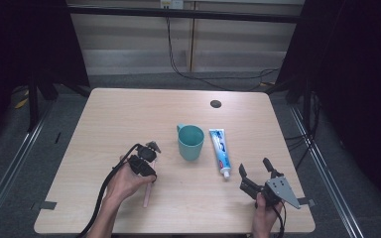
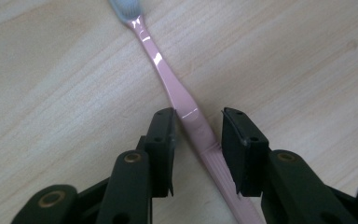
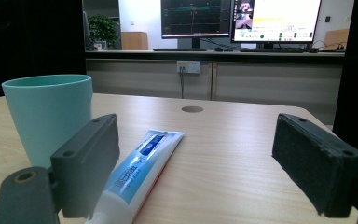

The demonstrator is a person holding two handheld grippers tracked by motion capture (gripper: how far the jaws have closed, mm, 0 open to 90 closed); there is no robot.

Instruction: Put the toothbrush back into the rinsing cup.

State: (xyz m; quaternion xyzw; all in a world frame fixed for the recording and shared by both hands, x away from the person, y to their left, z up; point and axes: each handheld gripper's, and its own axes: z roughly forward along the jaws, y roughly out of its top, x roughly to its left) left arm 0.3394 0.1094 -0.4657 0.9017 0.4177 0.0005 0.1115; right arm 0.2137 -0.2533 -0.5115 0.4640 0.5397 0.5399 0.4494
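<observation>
A: Where's the pink toothbrush (image 2: 186, 114)?
B: Flat on the table (image 1: 104, 129), handle between the left gripper (image 2: 198, 126) jaws, bristles toward twelve o'clock. Jaws narrow, not quite touching it.
A: And the right gripper (image 1: 254, 172)?
B: Wide open, empty; toothpaste tube (image 3: 137, 170) at its eleven o'clock, beside the teal cup (image 3: 49, 116).

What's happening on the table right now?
The left claw is down over a pink toothbrush lying flat on the table, handle between its jaws, with a gap visible at each pad. The right claw waits open near the toothpaste tube, which lies beside the teal cup.
</observation>
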